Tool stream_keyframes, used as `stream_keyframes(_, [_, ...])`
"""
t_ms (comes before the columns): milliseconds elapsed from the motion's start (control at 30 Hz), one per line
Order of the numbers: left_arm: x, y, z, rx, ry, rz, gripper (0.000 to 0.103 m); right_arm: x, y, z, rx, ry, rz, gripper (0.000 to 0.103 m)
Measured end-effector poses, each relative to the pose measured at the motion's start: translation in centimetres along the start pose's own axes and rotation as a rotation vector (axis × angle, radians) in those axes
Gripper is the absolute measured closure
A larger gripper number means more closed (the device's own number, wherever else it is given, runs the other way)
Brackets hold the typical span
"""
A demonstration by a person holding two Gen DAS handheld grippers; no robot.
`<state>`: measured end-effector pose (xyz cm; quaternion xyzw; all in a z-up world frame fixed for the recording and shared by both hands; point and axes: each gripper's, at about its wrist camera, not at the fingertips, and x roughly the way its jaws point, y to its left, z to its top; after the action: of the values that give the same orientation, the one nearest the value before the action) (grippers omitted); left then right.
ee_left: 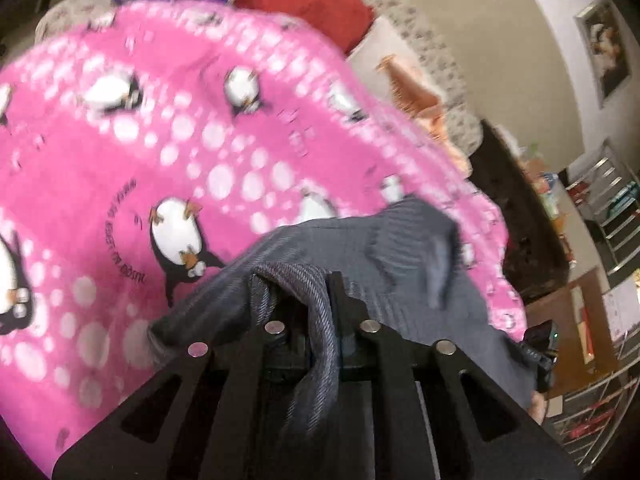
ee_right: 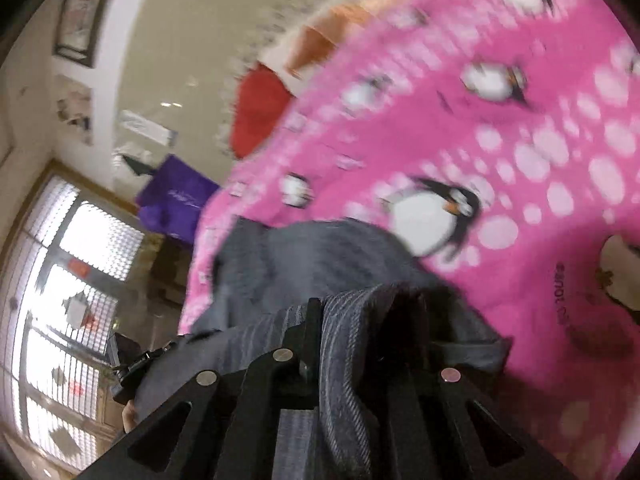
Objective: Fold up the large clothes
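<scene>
Both tongs are closed on the grey garment [ee_left: 360, 248]: my left tongs [ee_left: 298, 292] pinch one bunched edge, my right tongs [ee_right: 360, 312] the other. Cloth runs between them, so its long axis goes from hand to hand, hanging over the pink penguin blanket [ee_left: 140, 152]. Neither hand seems nearer.
</scene>
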<state>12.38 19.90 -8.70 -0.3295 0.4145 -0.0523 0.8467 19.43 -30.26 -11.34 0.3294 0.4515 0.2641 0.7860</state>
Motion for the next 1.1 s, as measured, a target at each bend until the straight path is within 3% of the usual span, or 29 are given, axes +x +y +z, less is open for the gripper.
stream_keyframes(133, [0.1,1.8,-0.1,-0.079,0.023,-0.071,0.093,0.0,-2.2,0.7,0.168,0.057,0.107,0.099])
stream_keyframes(233, [-1.2,2.6,0.2,-0.116,0.087,-0.106,0.090,-1.6,-2.4,0.3,0.232,0.075,0.142,0.084])
stream_keyframes(333, [-4.7,2.6,0.7,-0.088,0.080,-0.086,0.077,-4.5,-1.2,-0.8,0.213,0.055,0.192,0.059])
stream_keyframes(367, [-5.8,2.2,0.7,-0.068,0.070,-0.065,0.062,-5.4,-0.8,-1.3,0.194,0.054,0.198,0.055])
stream_keyframes(433, [-8.1,1.8,0.1,-0.009,0.039,0.012,0.046,-6.8,0.2,-2.5,0.161,0.071,0.229,0.055])
stream_keyframes(567, [-12.2,0.3,-3.0,0.102,-0.004,0.044,0.046,-8.7,2.1,-5.7,0.084,0.110,0.183,0.055])
stream_keyframes(633, [-13.7,-1.7,-5.7,0.191,-0.008,0.006,0.046,-10.0,4.1,-8.1,-0.026,0.123,0.138,0.055])
stream_keyframes(767, [-12.9,-6.1,-12.0,0.377,0.100,-0.084,0.046,-10.5,6.5,-12.7,-0.139,0.195,0.180,0.055])
stream_keyframes(833, [-10.8,-7.9,-14.6,0.435,0.145,-0.064,0.054,-9.6,8.3,-14.4,-0.226,0.226,0.134,0.055])
stream_keyframes(933, [-8.2,-9.0,-15.7,0.408,0.158,-0.053,0.065,-7.5,10.9,-16.1,-0.327,0.231,0.077,0.055])
stream_keyframes(1100, [-5.6,-10.2,-15.8,0.427,0.147,0.015,0.065,-3.6,14.9,-17.5,-0.439,0.176,0.022,0.055])
